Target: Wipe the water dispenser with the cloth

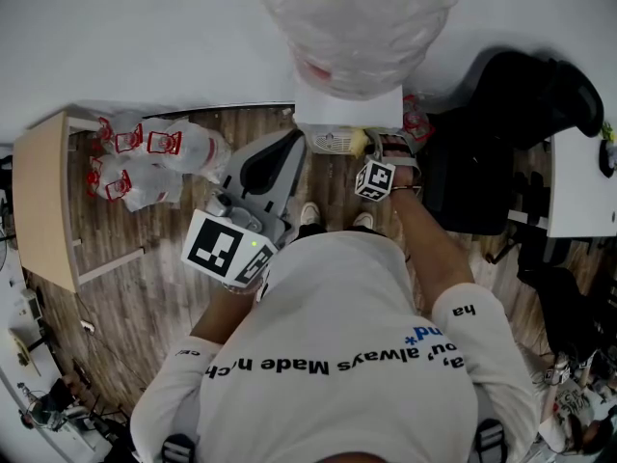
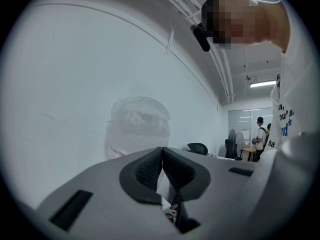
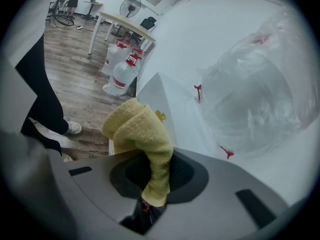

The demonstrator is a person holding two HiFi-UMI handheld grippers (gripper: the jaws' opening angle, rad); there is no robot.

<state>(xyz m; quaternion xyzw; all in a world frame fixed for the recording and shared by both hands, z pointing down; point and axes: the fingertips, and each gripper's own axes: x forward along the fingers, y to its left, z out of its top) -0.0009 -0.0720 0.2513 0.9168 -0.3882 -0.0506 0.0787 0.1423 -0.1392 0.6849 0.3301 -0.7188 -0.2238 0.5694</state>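
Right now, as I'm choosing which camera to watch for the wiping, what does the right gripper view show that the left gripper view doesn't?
Only the right gripper view: the right gripper shut on the yellow cloth, the water dispenser with its white top, and spare water jugs on the wooden floor.
Only the left gripper view: the left gripper, fingers together with nothing between, and a person far down the room.
Both: the plastic-wrapped bottle on the dispenser, against the white wall.
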